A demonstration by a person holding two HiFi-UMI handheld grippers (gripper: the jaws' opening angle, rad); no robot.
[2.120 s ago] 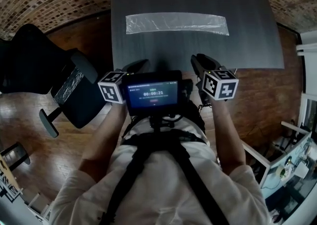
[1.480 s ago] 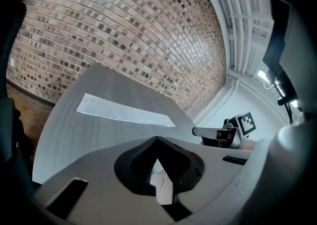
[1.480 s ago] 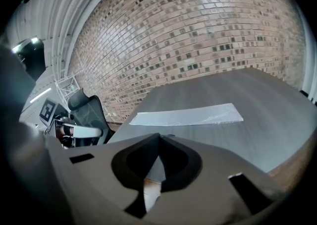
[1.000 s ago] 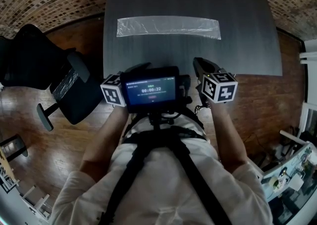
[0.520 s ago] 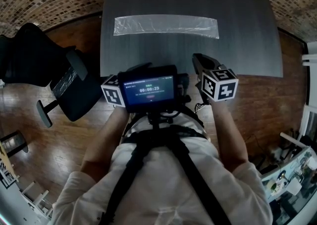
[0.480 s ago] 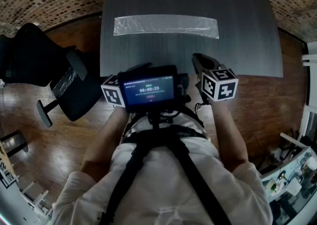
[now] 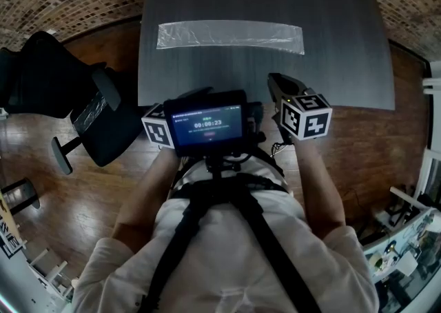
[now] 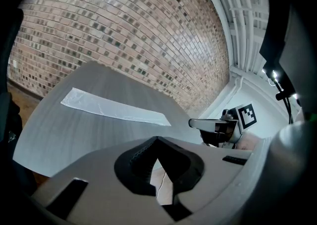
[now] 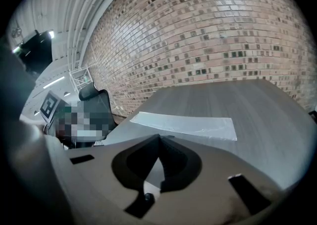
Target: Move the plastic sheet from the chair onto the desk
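Note:
A long clear plastic sheet (image 7: 229, 34) lies flat across the grey desk (image 7: 317, 1), also seen in the left gripper view (image 8: 114, 110) and the right gripper view (image 9: 185, 124). My left gripper (image 7: 196, 91) hovers at the desk's near edge, shut and empty, its tips (image 8: 157, 140) meeting short of the sheet. My right gripper (image 7: 275, 82) is beside it at the same edge, also shut with nothing held (image 9: 158, 139). Neither touches the sheet. The black office chair (image 7: 48, 84) stands left of the desk, with a shiny plastic piece (image 7: 89, 115) on its seat.
A screen (image 7: 209, 125) mounted on the person's chest hides part of the left gripper. Wooden floor (image 7: 386, 132) surrounds the desk, a brick wall (image 8: 124, 30) stands behind it, and cluttered shelving (image 7: 406, 236) sits at the lower right. The right gripper (image 8: 218, 127) shows in the left gripper view.
The head view has drifted slightly, so desk and sheet sit a little further left in the picture. Both grippers stay shut at the desk's near edge.

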